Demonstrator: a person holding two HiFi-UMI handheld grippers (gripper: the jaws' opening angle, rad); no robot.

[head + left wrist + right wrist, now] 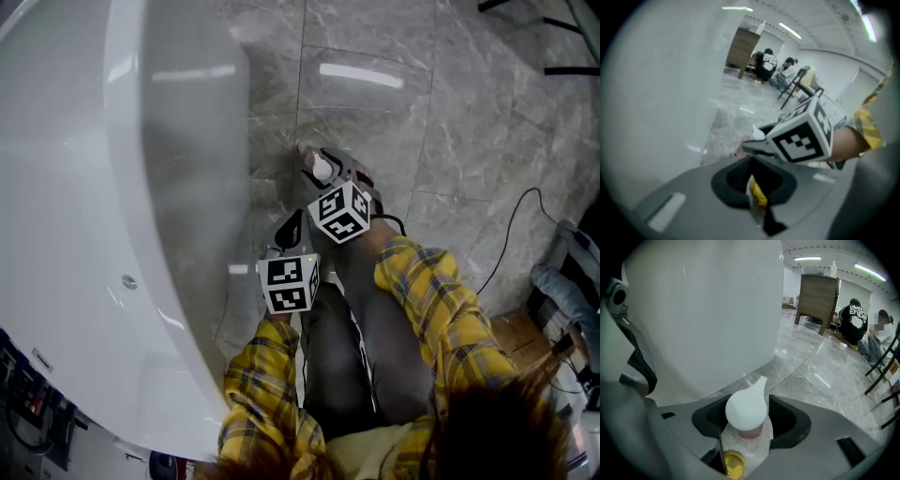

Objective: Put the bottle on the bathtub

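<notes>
On the left of the scene, a white bathtub (141, 187) takes up most of the head view, its smooth outer wall curving down to a grey marble-tiled floor (450, 122). The person crouches at the near right beside it, with sleeves of yellow plaid (431, 291) reaching toward the tub's foot. Far across the room, the right gripper view shows a wooden cabinet (818, 296) and seated people (853, 322) on the floor next to it. The right hand-held gripper (328, 167) is low down, just beside the tub wall, its marker cube (339, 211) facing up; its jaws are clamped on the bottle (746, 411), one on each side below the white pump top, whose spout points toward the tub. The bottle's neck shows pink under that cap. The bottle is down near the floor by the tub's outer wall, not on the tub; whether its base touches the tiles cannot be told. The left hand-held gripper (752, 176) sits nearer, just beside the right one, its jaws brought together with nothing between them. From its view the bottle's white cap (758, 134) peeks out ahead of the other gripper's cube. A thin black cable (511, 234) trails over the tiles at the right.
</notes>
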